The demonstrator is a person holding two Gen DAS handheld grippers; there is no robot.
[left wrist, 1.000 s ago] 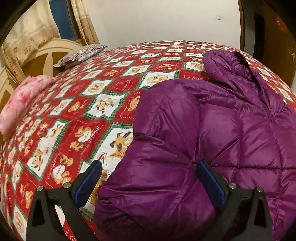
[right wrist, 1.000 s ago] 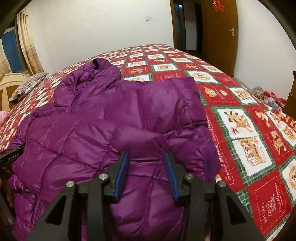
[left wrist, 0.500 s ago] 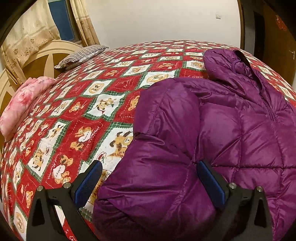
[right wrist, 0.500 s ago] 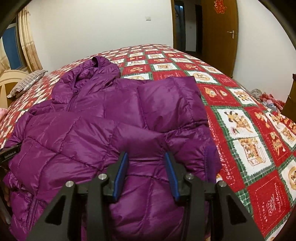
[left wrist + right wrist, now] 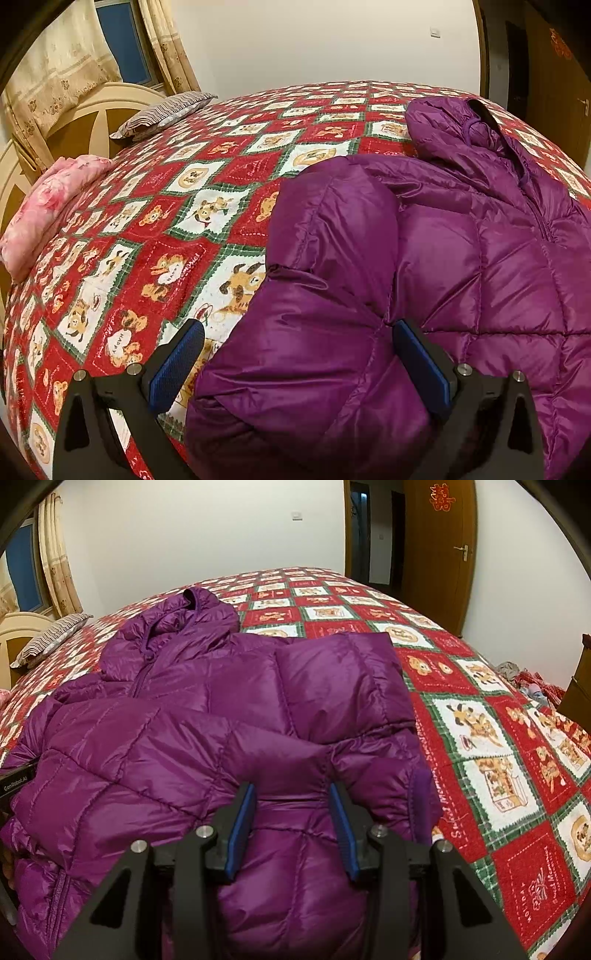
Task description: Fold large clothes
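While the purple down jacket (image 5: 229, 716) lies spread on the patterned bedspread (image 5: 155, 236) with both sleeves folded in over its body, the two views show little change from half a second ago. Left gripper (image 5: 295, 354): jaws set wide, straddling the puffed left edge of the jacket near its hem; the blue pads (image 5: 177, 365) are apart from each other, the left one over the bedspread and the right one against the quilted fabric, with the framing almost identical to the earlier frame. Right gripper (image 5: 293, 823): jaws narrower, with a ridge of jacket fabric bulging between the blue pads (image 5: 242, 827) (whether the pads actually pinch it cannot be told); compared with the earlier frames the jacket sits slightly lower and nearer in this view, and its hood (image 5: 184, 613) has shifted a little to the right. A striped pillow (image 5: 162, 112) and a pink quilt (image 5: 48, 199) rest near the headboard (image 5: 85, 122); a wooden door (image 5: 439, 550) stands beyond the far side of the bed.
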